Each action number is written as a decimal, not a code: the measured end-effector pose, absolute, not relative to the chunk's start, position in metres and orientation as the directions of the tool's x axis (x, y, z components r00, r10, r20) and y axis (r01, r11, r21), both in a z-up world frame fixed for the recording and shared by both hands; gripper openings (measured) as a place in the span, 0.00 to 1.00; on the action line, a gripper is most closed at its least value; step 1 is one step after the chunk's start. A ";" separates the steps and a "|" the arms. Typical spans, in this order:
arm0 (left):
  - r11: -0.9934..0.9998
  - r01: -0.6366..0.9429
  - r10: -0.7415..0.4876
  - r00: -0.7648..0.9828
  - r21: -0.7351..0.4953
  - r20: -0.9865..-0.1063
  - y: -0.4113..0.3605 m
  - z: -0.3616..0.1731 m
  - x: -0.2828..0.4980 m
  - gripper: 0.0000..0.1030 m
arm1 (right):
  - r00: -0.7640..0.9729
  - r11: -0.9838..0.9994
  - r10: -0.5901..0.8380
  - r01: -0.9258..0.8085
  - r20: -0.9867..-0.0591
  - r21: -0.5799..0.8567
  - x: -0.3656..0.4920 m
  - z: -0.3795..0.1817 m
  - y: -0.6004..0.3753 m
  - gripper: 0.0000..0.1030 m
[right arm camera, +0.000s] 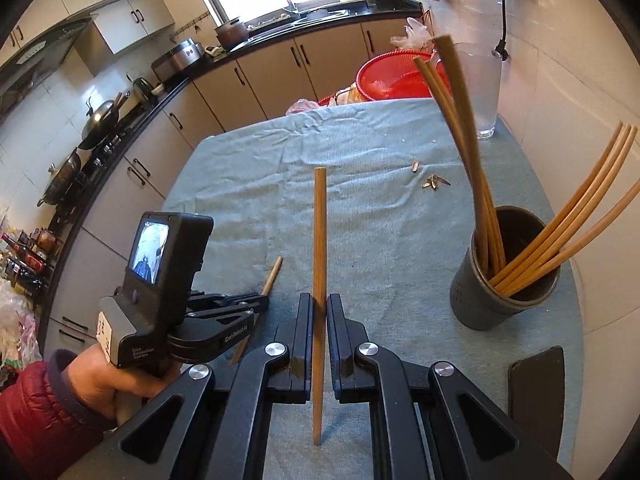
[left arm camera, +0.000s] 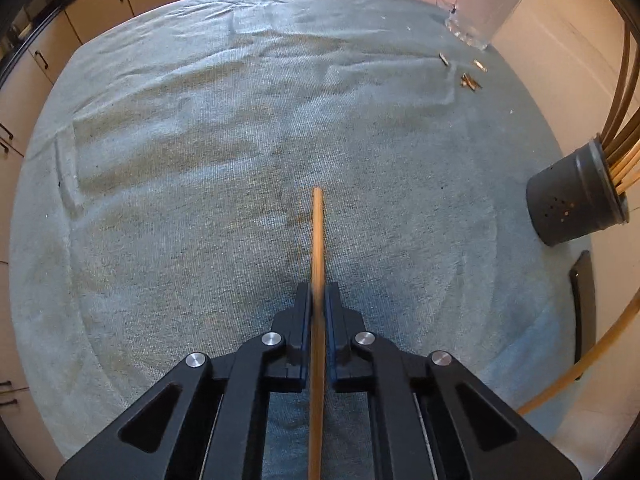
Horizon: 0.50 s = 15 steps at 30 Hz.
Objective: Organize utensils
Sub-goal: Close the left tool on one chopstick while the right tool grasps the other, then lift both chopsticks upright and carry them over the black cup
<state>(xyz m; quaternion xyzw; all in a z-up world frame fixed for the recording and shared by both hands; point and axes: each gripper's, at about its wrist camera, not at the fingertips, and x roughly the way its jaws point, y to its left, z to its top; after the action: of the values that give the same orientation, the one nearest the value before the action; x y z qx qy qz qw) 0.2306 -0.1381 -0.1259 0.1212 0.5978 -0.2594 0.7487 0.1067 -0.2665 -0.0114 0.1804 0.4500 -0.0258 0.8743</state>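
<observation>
My left gripper (left arm camera: 318, 296) is shut on a wooden chopstick (left arm camera: 317, 240) that points forward over the grey-blue tablecloth (left arm camera: 200, 140). My right gripper (right arm camera: 319, 304) is shut on another wooden chopstick (right arm camera: 319, 232), also pointing forward above the cloth. The left gripper (right arm camera: 266, 300) with its chopstick (right arm camera: 273, 274) shows in the right wrist view, to the left of my right gripper. A dark grey holder (right arm camera: 504, 280) with several chopsticks (right arm camera: 560, 216) stands at the right; it also shows in the left wrist view (left arm camera: 572, 200).
A glass mug (right arm camera: 480, 88) stands at the far right of the table, also in the left wrist view (left arm camera: 476, 4). Seed shells (right arm camera: 434, 182) lie near it. A black phone (right arm camera: 538, 396) lies at the near right. A red basket (right arm camera: 396, 78) sits beyond the table.
</observation>
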 end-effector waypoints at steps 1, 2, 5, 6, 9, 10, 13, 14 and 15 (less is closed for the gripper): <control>0.836 0.532 -0.256 0.156 -0.137 -0.954 -0.135 -0.123 0.229 0.06 | 0.598 0.934 0.116 0.206 -0.793 0.292 0.106 -0.009 -0.267 0.07; 0.833 0.533 -0.274 0.167 -0.147 -0.947 -0.131 -0.118 0.226 0.06 | 0.602 0.934 0.116 0.204 -0.790 0.293 0.104 -0.008 -0.267 0.07; 0.840 0.520 -0.307 0.222 -0.153 -0.926 -0.117 -0.099 0.219 0.06 | 0.619 0.932 0.124 0.195 -0.776 0.305 0.100 -0.003 -0.268 0.07; 0.842 0.515 -0.319 0.234 -0.161 -0.918 -0.113 -0.093 0.218 0.06 | 0.626 0.933 0.123 0.191 -0.770 0.304 0.098 -0.001 -0.268 0.07; 0.851 0.495 -0.355 0.302 -0.173 -0.885 -0.095 -0.064 0.210 0.06 | 0.647 0.933 0.123 0.183 -0.752 0.310 0.092 0.004 -0.266 0.07; 0.852 0.494 -0.366 0.324 -0.174 -0.872 -0.090 -0.055 0.208 0.06 | 0.655 0.933 0.123 0.181 -0.745 0.312 0.090 0.006 -0.265 0.07; 0.855 0.483 -0.394 0.373 -0.187 -0.840 -0.073 -0.033 0.200 0.06 | 0.671 0.933 0.119 0.176 -0.731 0.314 0.084 0.011 -0.264 0.07; 0.857 0.479 -0.403 0.390 -0.191 -0.828 -0.068 -0.027 0.197 0.06 | 0.676 0.932 0.119 0.176 -0.727 0.316 0.082 0.012 -0.264 0.07; 0.859 0.475 -0.405 0.402 -0.191 -0.821 -0.062 -0.020 0.192 0.06 | 0.680 0.933 0.119 0.173 -0.724 0.316 0.081 0.014 -0.262 0.07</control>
<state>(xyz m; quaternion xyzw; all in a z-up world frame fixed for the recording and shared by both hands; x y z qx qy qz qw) 0.1924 -0.0619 -0.0201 0.0365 0.4791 -0.2632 0.8366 0.0806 -0.2625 0.0141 0.1827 0.3998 -0.0150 0.8981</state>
